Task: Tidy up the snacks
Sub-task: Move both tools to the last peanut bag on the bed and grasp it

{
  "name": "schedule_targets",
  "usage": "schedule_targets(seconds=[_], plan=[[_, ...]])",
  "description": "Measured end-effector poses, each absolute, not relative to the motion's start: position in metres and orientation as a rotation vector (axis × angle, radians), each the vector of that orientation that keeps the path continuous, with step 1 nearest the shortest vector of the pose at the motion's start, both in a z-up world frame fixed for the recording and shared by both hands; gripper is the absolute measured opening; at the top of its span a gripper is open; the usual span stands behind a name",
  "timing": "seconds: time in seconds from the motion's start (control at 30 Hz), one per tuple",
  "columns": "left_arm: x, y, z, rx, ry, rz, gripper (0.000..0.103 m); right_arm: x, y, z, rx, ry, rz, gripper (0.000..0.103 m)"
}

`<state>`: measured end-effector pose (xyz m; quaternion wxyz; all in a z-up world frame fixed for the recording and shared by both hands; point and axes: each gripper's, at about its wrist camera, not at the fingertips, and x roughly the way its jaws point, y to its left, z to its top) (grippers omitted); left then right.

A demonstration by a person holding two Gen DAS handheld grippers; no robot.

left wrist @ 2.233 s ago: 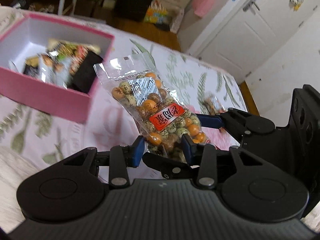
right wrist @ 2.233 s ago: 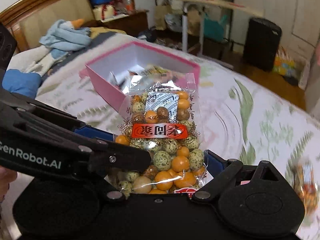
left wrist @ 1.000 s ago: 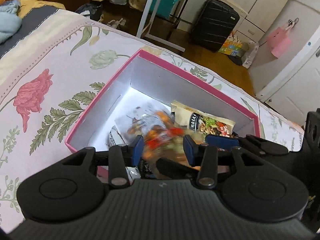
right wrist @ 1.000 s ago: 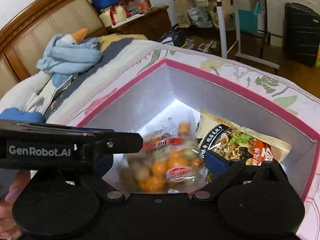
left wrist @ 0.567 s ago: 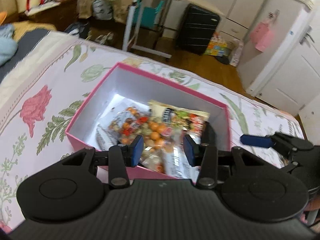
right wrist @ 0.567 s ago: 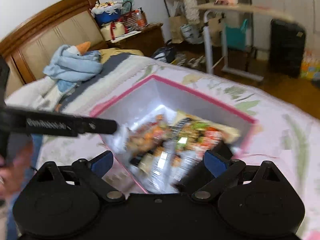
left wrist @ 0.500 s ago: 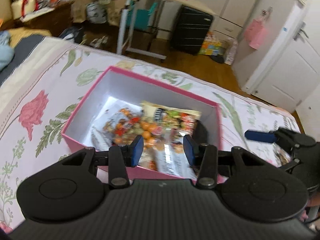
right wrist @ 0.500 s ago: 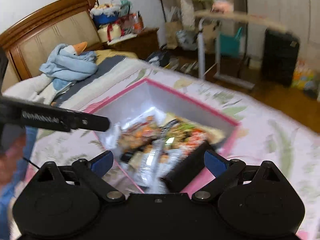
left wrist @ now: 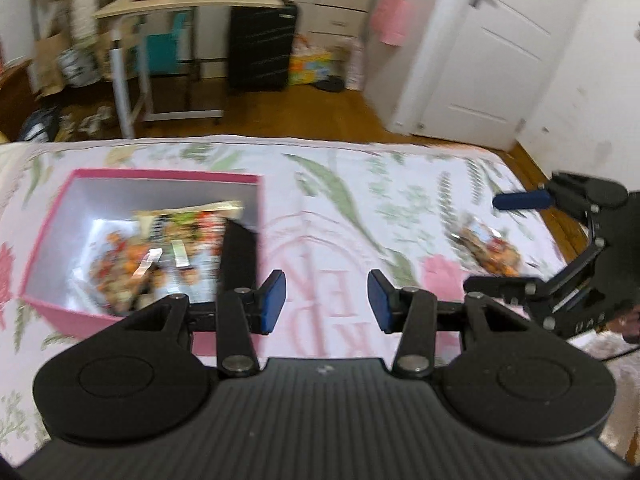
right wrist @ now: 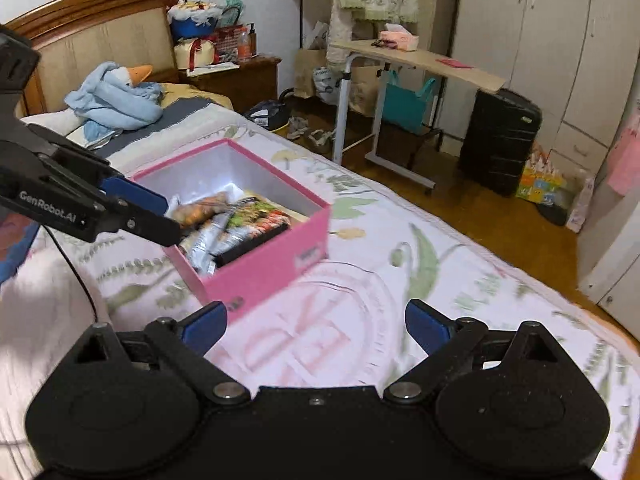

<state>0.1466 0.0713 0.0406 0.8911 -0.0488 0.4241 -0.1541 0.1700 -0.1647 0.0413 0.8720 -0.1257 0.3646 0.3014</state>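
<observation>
A pink box (right wrist: 272,272) stands on the flowered bed and holds several snack packets, among them the clear bag of orange and green coated nuts (right wrist: 204,208). In the left wrist view the same box (left wrist: 168,175) lies to the left, its contents blurred. My left gripper (left wrist: 326,304) hovers open over the sheet just right of the box, nothing between its blue pads. My right gripper (right wrist: 316,322) stands wide open and empty, in front of the box. One loose snack packet (left wrist: 486,246) lies on the sheet at the right, below the right gripper's fingers.
The bed sheet (right wrist: 400,280) ends at a wooden floor on the far side. A rolling desk (right wrist: 420,60), a black suitcase (right wrist: 500,140) and a white door (left wrist: 480,60) stand beyond. A blue plush goose (right wrist: 116,96) lies by the headboard.
Both grippers let go of the bag of coated nuts inside the pink box, then rose and drew back from it. The views swung right, bringing the loose packet into sight.
</observation>
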Motion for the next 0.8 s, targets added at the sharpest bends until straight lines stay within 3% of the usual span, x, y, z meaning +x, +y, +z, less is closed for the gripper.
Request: schedule_targets(seconds=[0.43,0.8], plan=[[0.182,-0.071,0.004,-0.114,0.949,-0.531,0.044,0.191,-0.271,-0.026,-0.314,0.881,0.496,0.098],[0.239,-0.141,-0.085,-0.281,1.014,-0.566,0.044,0.222,-0.323,-0.119,-0.344,0.991,0.362,0.098]])
